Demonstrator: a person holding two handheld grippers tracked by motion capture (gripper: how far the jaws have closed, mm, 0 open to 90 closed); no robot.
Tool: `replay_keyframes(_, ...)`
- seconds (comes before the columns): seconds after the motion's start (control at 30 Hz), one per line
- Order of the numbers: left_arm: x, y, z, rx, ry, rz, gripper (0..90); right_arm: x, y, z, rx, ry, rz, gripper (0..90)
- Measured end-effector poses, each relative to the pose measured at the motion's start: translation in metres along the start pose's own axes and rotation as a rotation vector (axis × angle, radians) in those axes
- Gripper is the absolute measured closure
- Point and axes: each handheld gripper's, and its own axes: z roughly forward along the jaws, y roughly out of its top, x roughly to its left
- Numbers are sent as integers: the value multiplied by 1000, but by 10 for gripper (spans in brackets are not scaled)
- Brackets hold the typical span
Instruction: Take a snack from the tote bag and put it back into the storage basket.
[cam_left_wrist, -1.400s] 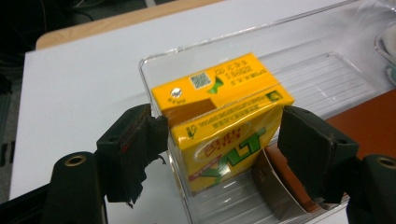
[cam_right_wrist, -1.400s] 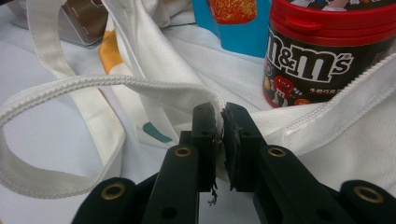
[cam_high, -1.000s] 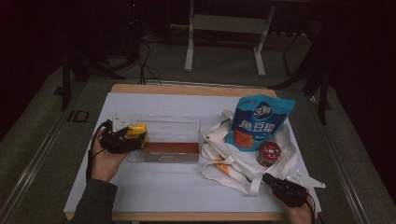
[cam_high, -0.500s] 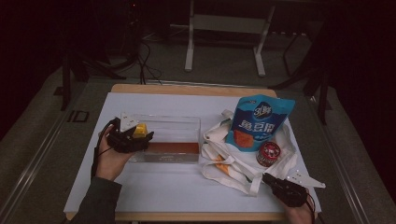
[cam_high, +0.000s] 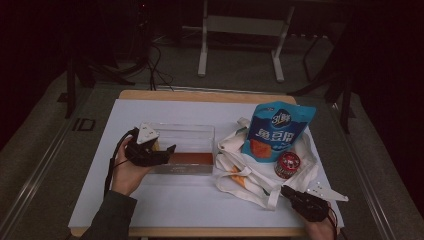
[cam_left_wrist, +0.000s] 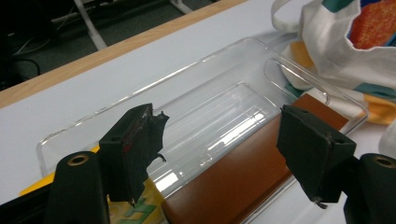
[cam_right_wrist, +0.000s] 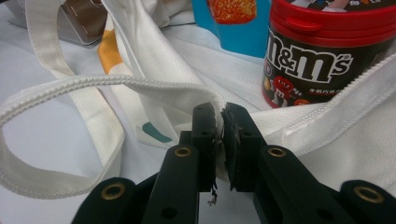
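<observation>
A clear plastic tray (cam_high: 192, 134) lies left of the table's middle, with a brown flat box (cam_high: 192, 159) along its near side. My left gripper (cam_high: 165, 152) hovers over the tray's left end, open (cam_left_wrist: 224, 149), with nothing between its pads; the brown box (cam_left_wrist: 233, 182) and a yellow pack (cam_left_wrist: 144, 211) lie below it. A white tote bag (cam_high: 247, 167) sprawls to the right, bearing a blue snack bag (cam_high: 277, 131) and a red-lidded M&M's can (cam_high: 287, 165). My right gripper (cam_high: 286, 191) is shut (cam_right_wrist: 219, 116) on the tote's hem (cam_right_wrist: 140, 84), just in front of the can (cam_right_wrist: 322, 51).
A white sheet (cam_high: 165, 205) covers the wooden table (cam_high: 200, 96). The tote's loose straps (cam_right_wrist: 56, 126) loop toward the front edge. Metal stand legs (cam_high: 240, 45) and cables sit on the dark floor behind the table.
My left hand has moved right along the tray, and the yellow pack now sits under the gripper. The right gripper has kept still on the bag.
</observation>
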Motion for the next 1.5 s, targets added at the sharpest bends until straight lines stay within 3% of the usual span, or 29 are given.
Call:
replay_keyframes(0.5,-16,3,12,6,-72,25,313,-1,1,0,3,2,-1,826)
replay_keyframes(0.9,-23,-2,24,2,-159,5,310,4,8,0,23,-28,-32,824)
replay_keyframes(1.07,-25,-5,25,13,-143,10,277,6,12,-3,29,-37,-43,824)
replay_keyframes(1.17,-26,-6,25,-1,-161,1,264,8,16,-4,36,-41,-43,825)
replay_keyframes(1.33,-32,-10,27,-3,-187,21,249,12,22,-7,40,-45,-53,830)
replay_keyframes(1.5,-42,-15,27,-25,-215,59,318,12,26,-10,41,-60,-51,858)
